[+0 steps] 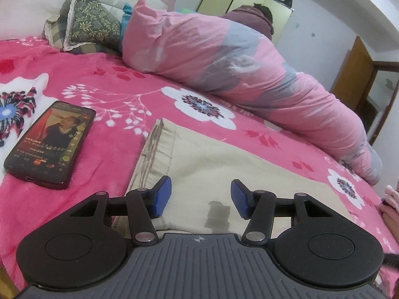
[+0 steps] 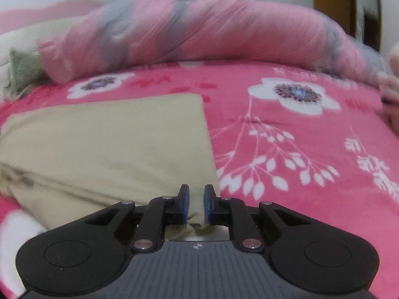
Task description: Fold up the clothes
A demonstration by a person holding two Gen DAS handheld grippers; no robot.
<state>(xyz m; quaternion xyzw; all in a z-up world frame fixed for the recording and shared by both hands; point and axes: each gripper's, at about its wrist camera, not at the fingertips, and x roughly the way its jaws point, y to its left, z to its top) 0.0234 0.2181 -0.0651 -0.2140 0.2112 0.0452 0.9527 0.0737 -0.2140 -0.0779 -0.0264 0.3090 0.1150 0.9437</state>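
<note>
A folded beige garment (image 1: 224, 164) lies flat on the pink flowered bedspread (image 1: 99, 79); it carries a dark stain (image 1: 217, 214) near its front edge. My left gripper (image 1: 200, 191) hovers over that edge, its blue pads (image 1: 162, 196) standing wide apart with nothing between them. In the right wrist view the same garment (image 2: 112, 137) fills the left half of the picture. My right gripper (image 2: 197, 191) sits at its near right corner, its jaws drawn almost together with a bunch of the beige cloth pinched between them.
A phone (image 1: 49, 144) with a lit screen lies on the bedspread (image 2: 299, 162) left of the garment. A rolled pink quilt (image 1: 237, 57) (image 2: 199, 30) runs along the far side, with a green patterned pillow (image 1: 87, 17) at its left end. A hand (image 1: 391, 206) shows at the right edge.
</note>
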